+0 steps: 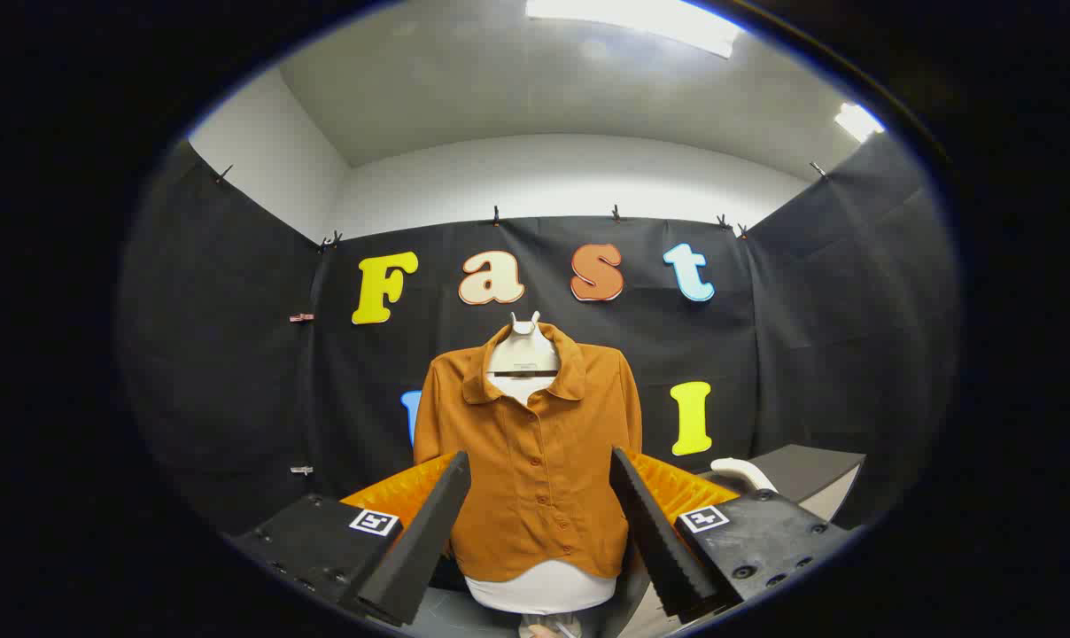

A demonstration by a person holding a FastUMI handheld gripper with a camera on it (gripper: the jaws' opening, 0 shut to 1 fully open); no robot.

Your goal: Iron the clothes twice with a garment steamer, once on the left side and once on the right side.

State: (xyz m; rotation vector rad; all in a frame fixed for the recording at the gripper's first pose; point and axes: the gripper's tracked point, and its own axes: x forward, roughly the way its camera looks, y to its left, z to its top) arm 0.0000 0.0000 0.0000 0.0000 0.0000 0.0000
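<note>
An orange-brown buttoned shirt [535, 461] hangs on a white dress form [523, 350] straight ahead, beyond my fingers, against the black cloth wall. My gripper [539, 470] is open, its two fingers spread wide to either side of the shirt's lower half, with nothing between them. A white curved object [743, 472], possibly the garment steamer's handle, lies on a dark surface to the right of the shirt, behind the right finger.
A dark table top [814, 470] stands to the right of the dress form. Black cloth walls [234, 354] close the booth at the left, back and right. The white base of the form [544, 589] shows below the shirt's hem.
</note>
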